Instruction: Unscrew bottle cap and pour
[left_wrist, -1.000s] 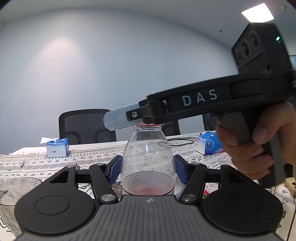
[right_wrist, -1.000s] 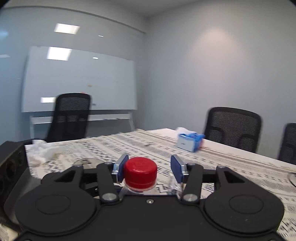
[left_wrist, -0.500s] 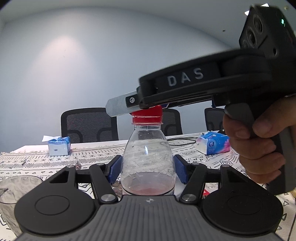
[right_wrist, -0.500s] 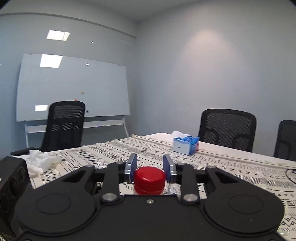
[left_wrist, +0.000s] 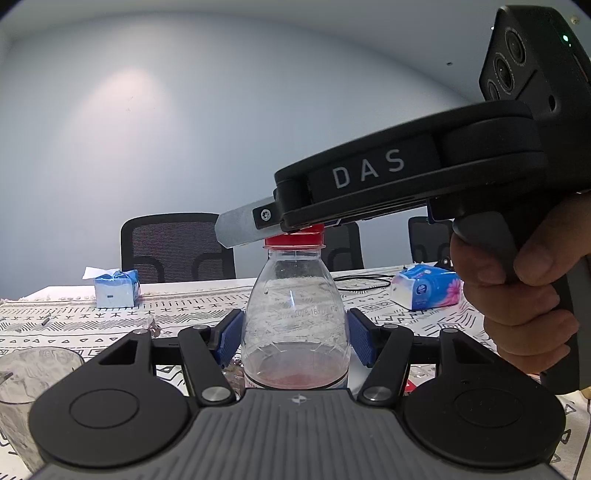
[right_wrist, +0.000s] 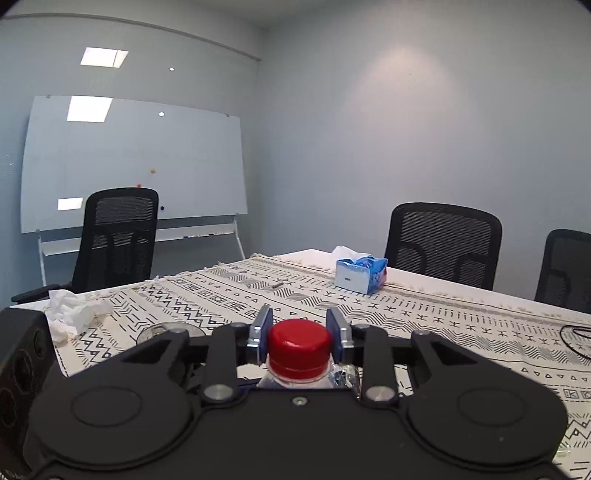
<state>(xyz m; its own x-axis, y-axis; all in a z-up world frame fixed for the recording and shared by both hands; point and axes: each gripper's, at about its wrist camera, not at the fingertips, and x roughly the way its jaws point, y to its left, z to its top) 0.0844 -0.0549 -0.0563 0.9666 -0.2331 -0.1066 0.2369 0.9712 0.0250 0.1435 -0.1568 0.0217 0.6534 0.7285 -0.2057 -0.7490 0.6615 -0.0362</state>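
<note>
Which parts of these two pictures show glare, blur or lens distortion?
Left wrist view: sharp; a small glint on the bottle; the far wall bows from the fisheye. Right wrist view: slightly soft; ceiling lights mirror on the whiteboard; the red cap is evenly lit, without glare.

I'm seeing a clear glossy plastic bottle (left_wrist: 295, 317), smooth red plastic cap (right_wrist: 298, 341), matt black plastic grippers with bare metal fingers (left_wrist: 240, 230), and a woven patterned cloth (right_wrist: 443, 317) underneath.
</note>
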